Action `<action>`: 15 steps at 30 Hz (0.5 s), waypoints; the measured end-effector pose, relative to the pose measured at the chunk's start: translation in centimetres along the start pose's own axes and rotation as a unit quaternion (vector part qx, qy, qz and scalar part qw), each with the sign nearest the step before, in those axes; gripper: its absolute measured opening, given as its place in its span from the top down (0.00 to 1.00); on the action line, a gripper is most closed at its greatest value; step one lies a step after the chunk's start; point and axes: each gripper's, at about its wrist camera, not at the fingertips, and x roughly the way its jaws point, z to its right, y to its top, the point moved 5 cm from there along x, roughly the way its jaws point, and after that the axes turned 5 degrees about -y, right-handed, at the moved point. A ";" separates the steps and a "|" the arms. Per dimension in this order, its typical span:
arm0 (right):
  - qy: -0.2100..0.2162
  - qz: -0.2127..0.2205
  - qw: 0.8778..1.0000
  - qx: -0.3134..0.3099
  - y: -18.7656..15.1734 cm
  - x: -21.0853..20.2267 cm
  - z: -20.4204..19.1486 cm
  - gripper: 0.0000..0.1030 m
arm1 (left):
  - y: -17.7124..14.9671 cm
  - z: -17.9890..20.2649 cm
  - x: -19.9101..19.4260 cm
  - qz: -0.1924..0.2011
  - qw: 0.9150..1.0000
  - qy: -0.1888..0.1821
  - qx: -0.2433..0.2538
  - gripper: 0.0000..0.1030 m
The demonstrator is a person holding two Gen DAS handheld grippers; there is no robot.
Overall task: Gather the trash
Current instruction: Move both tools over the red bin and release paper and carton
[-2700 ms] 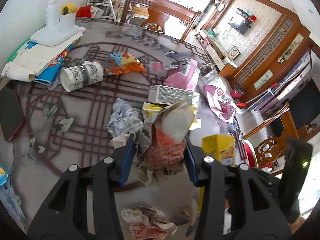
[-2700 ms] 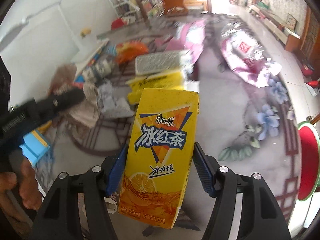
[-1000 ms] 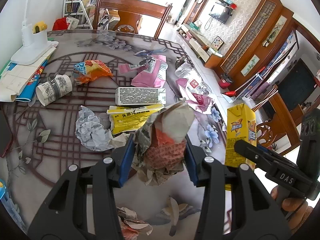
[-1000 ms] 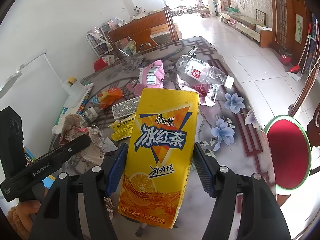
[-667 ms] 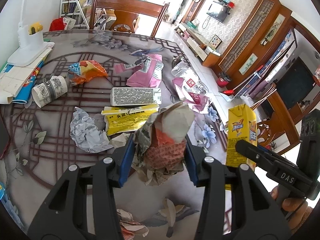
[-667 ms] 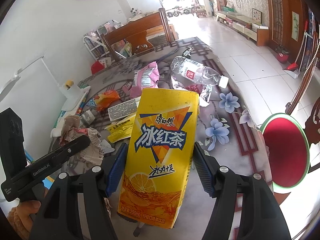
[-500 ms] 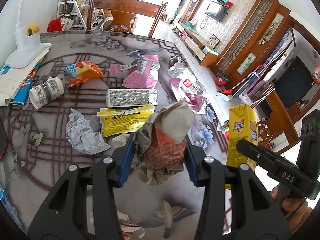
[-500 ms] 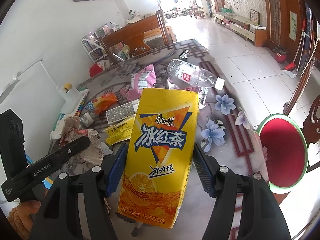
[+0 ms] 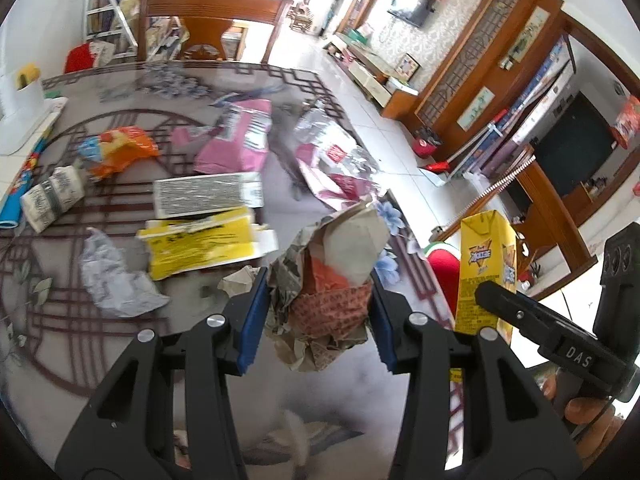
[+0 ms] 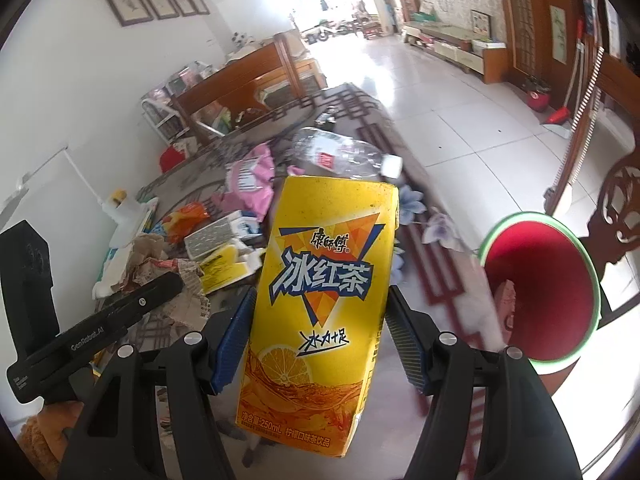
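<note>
My left gripper (image 9: pixel 316 320) is shut on a wad of crumpled paper (image 9: pixel 328 280), held above the table's near edge. My right gripper (image 10: pixel 322 344) is shut on a yellow iced-tea carton (image 10: pixel 320 312), upright, held off the table's right side; the carton also shows in the left wrist view (image 9: pixel 484 268). A red bin with a green rim (image 10: pixel 544 292) stands on the floor to the right, with some trash inside; its rim peeks out in the left wrist view (image 9: pixel 440 260). The paper wad shows in the right wrist view (image 10: pixel 160 268).
On the patterned table (image 9: pixel 100 340) lie a yellow wrapper (image 9: pixel 200 244), a silver box (image 9: pixel 208 196), a grey paper wad (image 9: pixel 116 280), an orange bag (image 9: pixel 116 148), a pink bag (image 9: pixel 240 140), a plastic bottle (image 10: pixel 344 156) and a paper cup (image 9: pixel 52 196). Wooden chairs stand behind and right.
Both grippers have lifted and drawn back toward the table's right edge with their loads. The red bin has come closer in the right wrist view.
</note>
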 end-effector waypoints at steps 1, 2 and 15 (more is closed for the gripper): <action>-0.002 -0.001 1.000 0.004 0.0 0.0 0.6 0.39 | 0.0 0.6 0.4 -0.003 1.000 -0.002 0.003 0.57; -0.005 -0.002 1.000 0.010 0.0 -0.1 1.4 0.39 | 0.0 1.3 0.9 -0.007 1.000 -0.006 0.005 0.57; -0.040 0.010 0.997 0.058 2.7 -2.4 12.5 0.39 | 0.7 10.2 6.8 -0.027 0.999 -0.036 0.028 0.57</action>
